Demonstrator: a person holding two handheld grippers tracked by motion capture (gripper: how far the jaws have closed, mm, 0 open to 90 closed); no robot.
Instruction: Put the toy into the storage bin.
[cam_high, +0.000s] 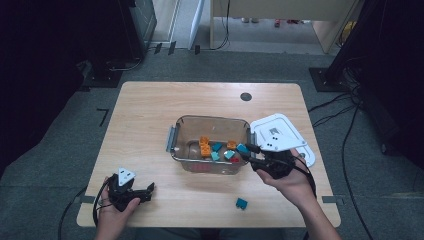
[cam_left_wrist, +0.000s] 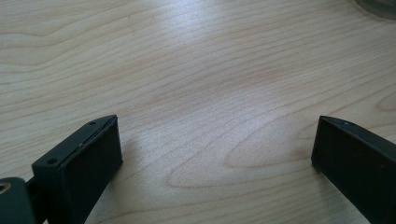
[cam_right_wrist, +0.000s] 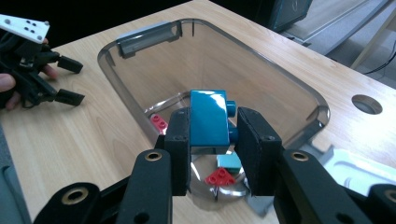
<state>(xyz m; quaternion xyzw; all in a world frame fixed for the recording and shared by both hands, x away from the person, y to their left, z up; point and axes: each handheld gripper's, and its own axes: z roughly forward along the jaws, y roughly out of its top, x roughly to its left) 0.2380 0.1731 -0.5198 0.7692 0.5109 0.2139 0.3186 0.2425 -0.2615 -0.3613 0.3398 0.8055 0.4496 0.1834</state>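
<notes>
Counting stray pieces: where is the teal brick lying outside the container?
In the high view, the loose teal brick lies on the table's near edge, right of centre, below the container.

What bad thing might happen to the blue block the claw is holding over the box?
1. The right claw pinches the blue block with its studs sideways, so it might slip out early.
2. It hangs near the clear box's near rim, so a drop could bounce onto the table.
3. Another blue block lies close to the table's front edge; a passing arm might knock it off.
</notes>
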